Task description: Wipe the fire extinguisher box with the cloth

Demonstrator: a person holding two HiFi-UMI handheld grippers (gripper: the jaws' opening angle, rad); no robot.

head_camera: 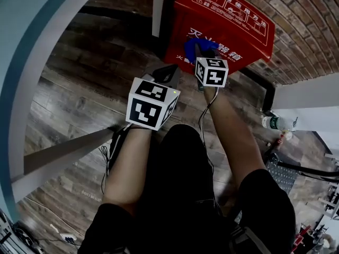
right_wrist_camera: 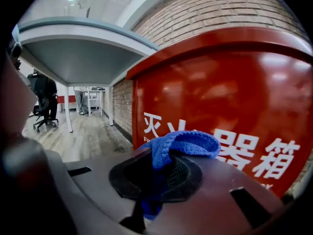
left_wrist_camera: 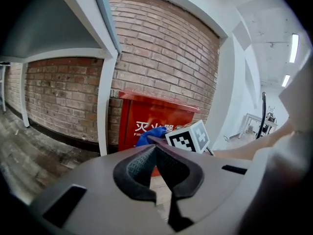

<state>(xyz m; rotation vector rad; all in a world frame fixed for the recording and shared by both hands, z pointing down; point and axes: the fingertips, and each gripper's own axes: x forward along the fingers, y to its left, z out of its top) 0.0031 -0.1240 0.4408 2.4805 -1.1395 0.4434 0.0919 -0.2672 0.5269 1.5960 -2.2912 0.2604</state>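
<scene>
A red fire extinguisher box with white lettering stands on the floor against the brick wall; it fills the right gripper view and sits ahead in the left gripper view. My right gripper is shut on a blue cloth, held close to the box's front face just under its lid. The cloth bunches over the jaws. My left gripper hangs back to the left of the box, shut with nothing in it; its tips meet.
A white table leg stands just left of the box, with the table top overhead at the left. A black pipe runs along the wall base. A plastic bottle lies at the right. Wooden floor spreads leftward.
</scene>
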